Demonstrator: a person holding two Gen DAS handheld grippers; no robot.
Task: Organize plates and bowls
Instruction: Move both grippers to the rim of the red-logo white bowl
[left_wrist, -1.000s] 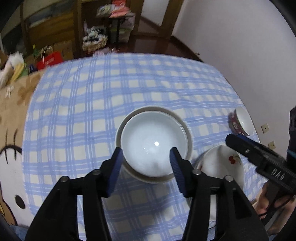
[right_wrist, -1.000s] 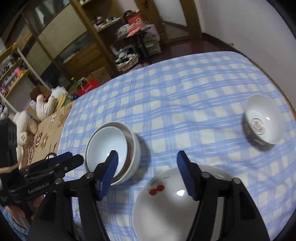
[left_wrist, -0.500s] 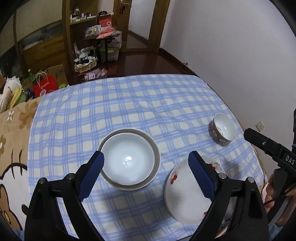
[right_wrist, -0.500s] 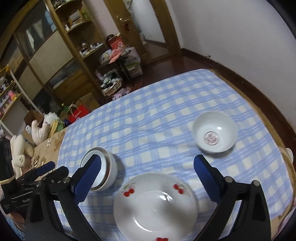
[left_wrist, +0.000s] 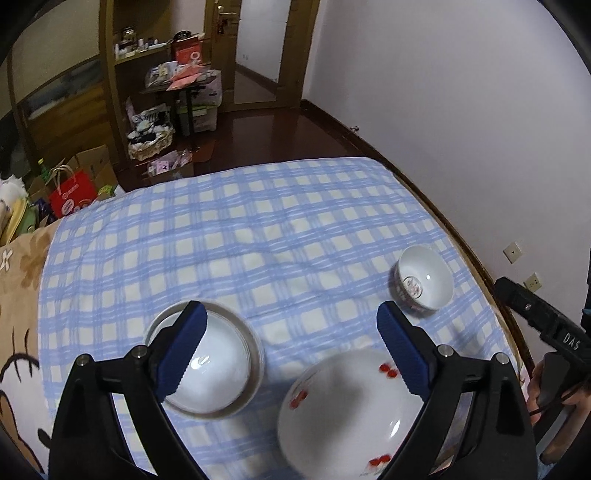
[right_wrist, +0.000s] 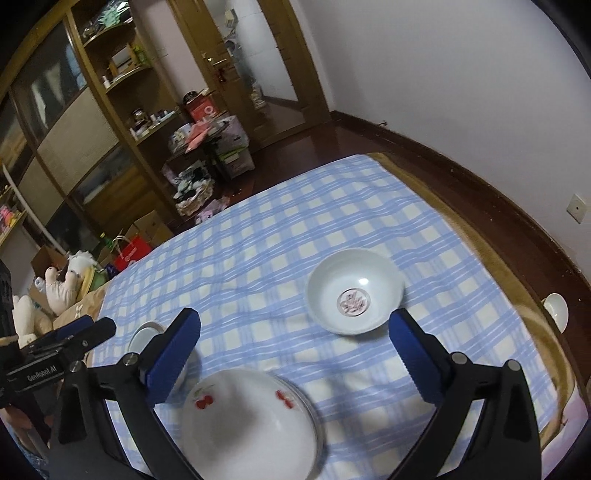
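Note:
On the blue checked cloth (left_wrist: 258, 236) a white bowl (left_wrist: 207, 369) sits nested inside a larger bowl at near left. A white plate with red cherries (left_wrist: 347, 413) lies at near right; it also shows in the right wrist view (right_wrist: 251, 421). A small patterned bowl (left_wrist: 424, 282) stands at the right, also in the right wrist view (right_wrist: 354, 290). My left gripper (left_wrist: 291, 350) is open and empty, above the nested bowls and the plate. My right gripper (right_wrist: 295, 356) is open and empty above the plate.
The table's wooden rim (right_wrist: 517, 280) runs close to the white wall at the right. A small white dish (right_wrist: 557, 310) sits beyond the rim. A flowered cloth (left_wrist: 22, 266) covers the left end. Shelves, boxes and a red bag (left_wrist: 70, 192) stand on the floor behind.
Both grippers have opened wide and risen away from the table. My left gripper has let go of the white bowl, which now rests in the larger bowl.

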